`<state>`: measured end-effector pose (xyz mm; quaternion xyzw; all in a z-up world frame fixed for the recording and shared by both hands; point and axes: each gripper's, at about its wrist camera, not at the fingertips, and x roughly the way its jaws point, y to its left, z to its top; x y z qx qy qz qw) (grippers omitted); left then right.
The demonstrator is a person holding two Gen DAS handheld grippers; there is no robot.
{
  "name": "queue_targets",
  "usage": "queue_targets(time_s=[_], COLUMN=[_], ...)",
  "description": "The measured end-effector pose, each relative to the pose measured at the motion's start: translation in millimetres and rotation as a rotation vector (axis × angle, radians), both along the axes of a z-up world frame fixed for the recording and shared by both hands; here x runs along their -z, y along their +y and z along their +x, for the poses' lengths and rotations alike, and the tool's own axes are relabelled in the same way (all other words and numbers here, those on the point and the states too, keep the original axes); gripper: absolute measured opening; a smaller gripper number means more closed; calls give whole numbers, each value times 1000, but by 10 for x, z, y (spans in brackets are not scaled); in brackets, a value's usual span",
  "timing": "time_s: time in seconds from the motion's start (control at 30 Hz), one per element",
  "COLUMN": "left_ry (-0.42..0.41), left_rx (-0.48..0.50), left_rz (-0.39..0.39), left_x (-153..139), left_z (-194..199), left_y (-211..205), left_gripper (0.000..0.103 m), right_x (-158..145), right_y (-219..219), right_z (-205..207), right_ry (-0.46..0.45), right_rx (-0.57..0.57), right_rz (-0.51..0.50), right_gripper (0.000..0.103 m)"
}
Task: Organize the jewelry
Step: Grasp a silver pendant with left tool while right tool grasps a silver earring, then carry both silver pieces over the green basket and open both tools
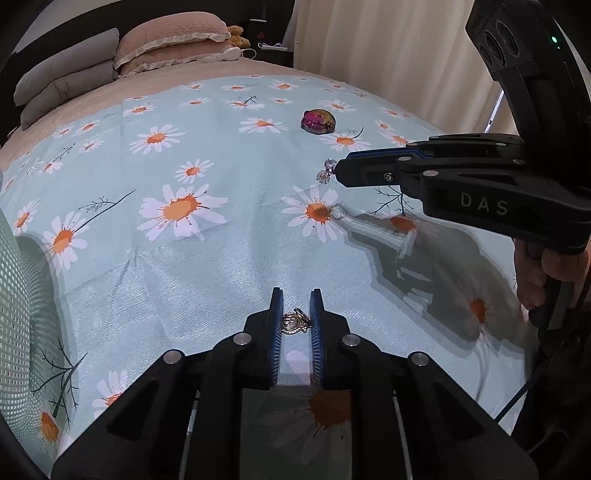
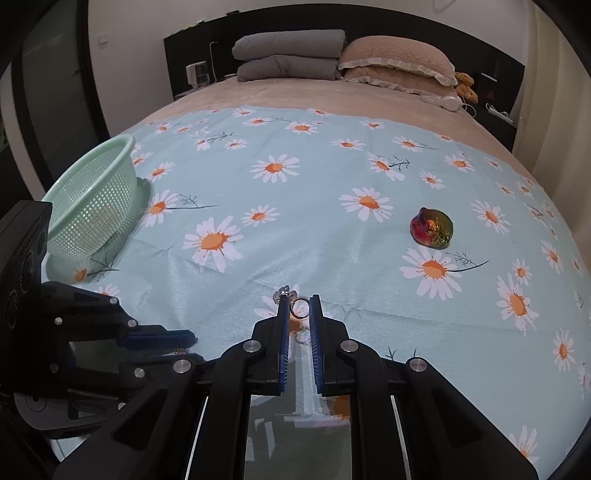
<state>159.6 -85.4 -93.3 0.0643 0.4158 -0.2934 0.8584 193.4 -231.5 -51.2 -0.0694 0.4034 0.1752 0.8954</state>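
Bed (image 2: 258,96) under daisy sheet (image 2: 314,206), basket (image 2: 92,195) at left edge. Left gripper (image 1: 296,308) fingers part-open around gold pendant (image 1: 294,322), contact unclear. Right gripper (image 2: 299,308) pinching crystal ring (image 2: 298,307) above mid-sheet. Tiny, light, slippery, probably snag-prone; best gripped across the band.

A bedroom in a home is shown. A bed (image 2: 280,92) is seen with a dark headboard (image 2: 369,26), on which grey pillows (image 2: 288,55) and a beige frilled pillow (image 2: 399,62) are stacked. A daisy-print sheet (image 2: 295,206) is spread over it. A teddy bear (image 2: 466,85), white headphones (image 2: 448,101) and curtains (image 1: 388,48) are also seen.
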Motion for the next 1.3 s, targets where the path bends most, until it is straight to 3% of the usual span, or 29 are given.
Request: queue_targets(time_s=[0.23, 0.53, 0.67, 0.97, 1.3], left_ry=[-33, -64, -92, -166, -223], left_rx=[4, -57, -95, -199, -293], left_rz=[34, 6, -19, 6, 26], left_x=[-81, -334, -556, -1007, -1282], left_z=[-129, -130, -121, -138, -194], left_y=[-29, 176, 337, 773, 1382], left_gripper=[15, 15, 15, 15, 15], right_x=[-113, -334, -462, -784, -1042], right_y=[10, 138, 221, 518, 1125], right_z=[-61, -148, -177, -237, -245], right_ry=[-19, -64, -86, -140, -179], right_rx=[-8, -35, -46, -108, -209], right_rz=[13, -1, 8, 17, 20], right_gripper=[10, 10, 10, 10, 10])
